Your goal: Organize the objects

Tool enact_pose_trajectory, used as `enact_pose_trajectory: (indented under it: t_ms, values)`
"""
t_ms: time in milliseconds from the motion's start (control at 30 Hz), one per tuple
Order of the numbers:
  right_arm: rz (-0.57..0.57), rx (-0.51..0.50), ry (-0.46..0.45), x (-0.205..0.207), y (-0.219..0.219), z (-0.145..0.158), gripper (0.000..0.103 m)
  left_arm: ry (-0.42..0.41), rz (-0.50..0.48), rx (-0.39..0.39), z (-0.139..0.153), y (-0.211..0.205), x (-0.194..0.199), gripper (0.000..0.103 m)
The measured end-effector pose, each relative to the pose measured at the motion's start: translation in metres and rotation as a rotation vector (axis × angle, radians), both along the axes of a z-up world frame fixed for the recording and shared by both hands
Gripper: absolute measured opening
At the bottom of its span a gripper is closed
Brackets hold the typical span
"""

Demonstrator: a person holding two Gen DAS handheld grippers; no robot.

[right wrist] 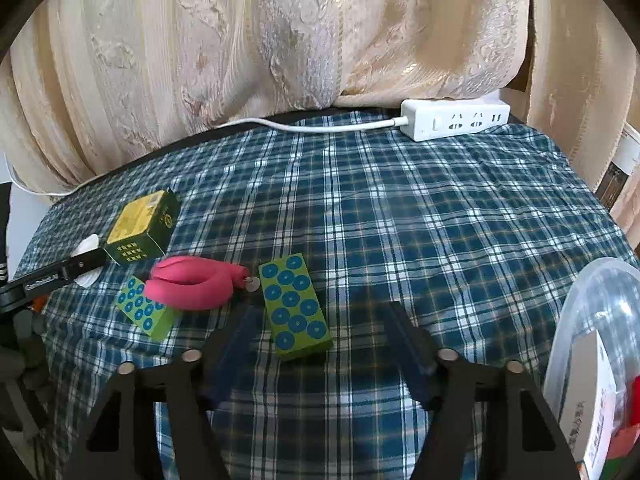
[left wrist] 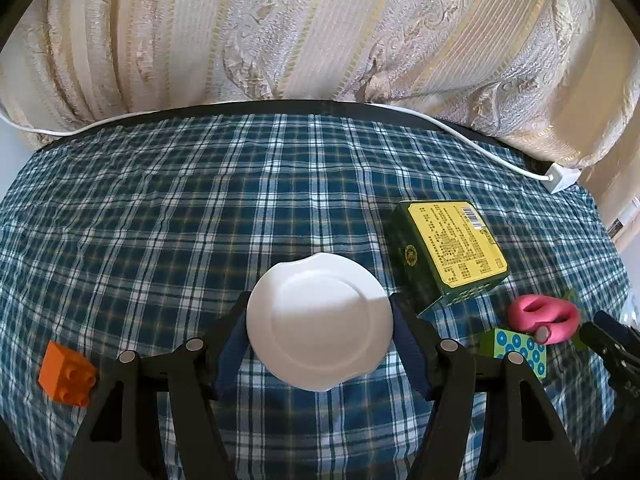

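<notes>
A small white plate is seen between the two blue-padded fingers of the left gripper; both pads are pressed against its rim, so the plate is pinched from left and right. It cannot be told whether the plate is lifted or rests on the blue checked tablecloth. To the right of the plate, just beside it, a dark green box with a yellow label is lying on the cloth. Nearer to the right edge a pink curved object is found, partly over a green block with blue circles. An orange toy brick is placed well apart, at the left edge of the cloth.

In the right wrist view, the right gripper is spread wide and nothing is held between its fingers. A second green block with blue circles is lying flat between the fingers, closer to the left one, apparently ahead of the tips. The pink object lies to its left, its end near the block. At the right border a clear plastic container is seen, with cartons inside. A white power strip is laid at the far edge of the table, before a cream curtain
</notes>
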State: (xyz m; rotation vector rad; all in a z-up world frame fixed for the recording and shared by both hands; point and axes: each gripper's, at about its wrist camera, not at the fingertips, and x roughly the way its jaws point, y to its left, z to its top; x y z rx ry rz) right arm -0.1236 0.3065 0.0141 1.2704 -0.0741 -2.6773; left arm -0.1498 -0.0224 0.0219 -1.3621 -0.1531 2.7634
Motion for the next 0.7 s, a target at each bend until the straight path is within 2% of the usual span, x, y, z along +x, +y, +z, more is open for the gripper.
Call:
enact_pose_trajectory:
  t_ms: [233, 500, 600, 633, 700]
  values:
    - [0.026, 0.021, 0.002, -0.007, -0.007, -0.004, 0.052, 0.013, -0.004, -0.011, 0.005, 0.005, 0.006, 0.067]
    - [0.039, 0.024, 0.001, -0.008, -0.01, -0.005, 0.046, 0.016, -0.013, -0.011, 0.009, 0.013, 0.009, 0.067]
    - [0.044, 0.021, 0.001, -0.008, -0.01, -0.005, 0.04, 0.014, -0.019, -0.009, 0.009, 0.016, 0.008, 0.067]
    - [0.046, 0.02, 0.001, -0.008, -0.01, -0.005, 0.034, 0.015, -0.021, -0.008, 0.009, 0.016, 0.009, 0.067]
    - [0.051, 0.023, 0.002, -0.007, -0.01, -0.005, 0.033, 0.016, -0.022, -0.007, 0.009, 0.017, 0.009, 0.067]
